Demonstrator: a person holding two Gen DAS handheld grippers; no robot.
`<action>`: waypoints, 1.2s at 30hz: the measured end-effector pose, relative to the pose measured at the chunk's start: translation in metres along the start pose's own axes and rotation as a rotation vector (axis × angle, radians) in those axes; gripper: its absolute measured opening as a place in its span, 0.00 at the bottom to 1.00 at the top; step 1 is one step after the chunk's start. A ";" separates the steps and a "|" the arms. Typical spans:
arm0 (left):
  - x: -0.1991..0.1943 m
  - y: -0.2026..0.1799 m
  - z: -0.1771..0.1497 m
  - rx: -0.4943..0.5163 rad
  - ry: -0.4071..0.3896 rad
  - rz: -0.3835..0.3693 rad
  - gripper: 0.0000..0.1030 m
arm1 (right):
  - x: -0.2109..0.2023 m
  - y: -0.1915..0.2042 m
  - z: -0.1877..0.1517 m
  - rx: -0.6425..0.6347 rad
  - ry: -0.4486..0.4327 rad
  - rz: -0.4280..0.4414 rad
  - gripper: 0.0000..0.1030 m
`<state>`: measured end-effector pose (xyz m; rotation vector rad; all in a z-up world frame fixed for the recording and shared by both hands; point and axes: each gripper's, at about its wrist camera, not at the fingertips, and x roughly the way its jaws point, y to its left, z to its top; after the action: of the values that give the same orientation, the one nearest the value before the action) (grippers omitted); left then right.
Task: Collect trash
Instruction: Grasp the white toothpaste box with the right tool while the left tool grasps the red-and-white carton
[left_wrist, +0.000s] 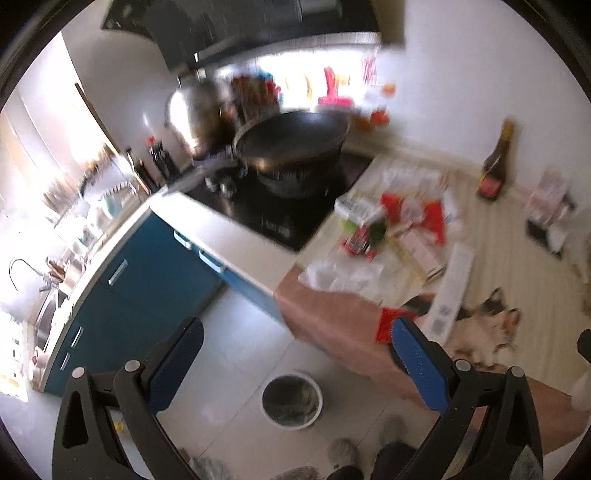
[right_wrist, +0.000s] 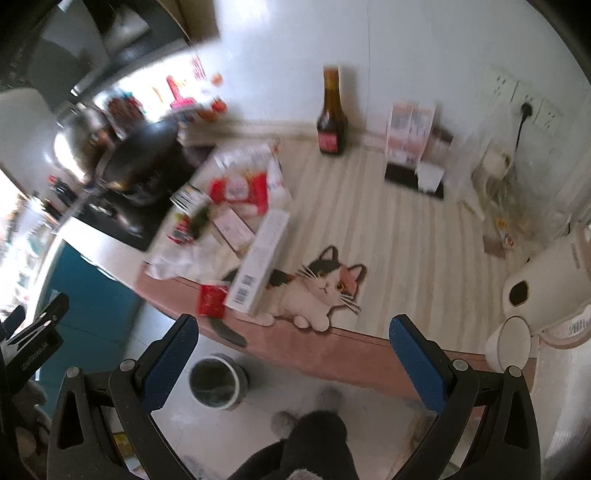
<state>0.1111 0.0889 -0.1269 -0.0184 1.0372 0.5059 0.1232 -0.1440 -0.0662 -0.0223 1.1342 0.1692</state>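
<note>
A heap of trash (left_wrist: 399, 229) lies on the counter beside the stove: red and white wrappers, clear plastic bags, small cartons and a long white box (left_wrist: 452, 288). The heap also shows in the right wrist view (right_wrist: 229, 214), with the long white box (right_wrist: 258, 266) and a small red packet (right_wrist: 211, 300) at the counter's front edge. A round white trash bin (left_wrist: 291, 400) stands on the floor below; it also shows in the right wrist view (right_wrist: 216, 382). My left gripper (left_wrist: 295, 365) is open and empty above the floor. My right gripper (right_wrist: 295, 365) is open and empty in front of the counter.
A black wok (left_wrist: 291, 140) sits on the dark stove. A dark sauce bottle (right_wrist: 332, 118) stands by the wall. A white kettle (right_wrist: 546, 273) and a cup (right_wrist: 511, 343) are at the right. The striped mat has a cat picture (right_wrist: 325, 288). Blue cabinets (left_wrist: 147, 273) are at the left.
</note>
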 end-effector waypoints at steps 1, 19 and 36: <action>0.014 -0.002 -0.002 0.003 0.025 0.010 1.00 | 0.020 0.003 0.004 -0.002 0.025 -0.004 1.00; 0.223 -0.050 -0.010 0.029 0.455 0.196 1.00 | 0.340 0.052 0.073 0.024 0.454 0.013 0.68; 0.243 -0.128 0.087 -0.112 0.511 -0.191 1.00 | 0.363 -0.033 0.090 -0.103 0.393 -0.106 0.52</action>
<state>0.3330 0.0926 -0.3111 -0.3590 1.4871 0.3907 0.3585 -0.1222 -0.3580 -0.2147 1.5119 0.1318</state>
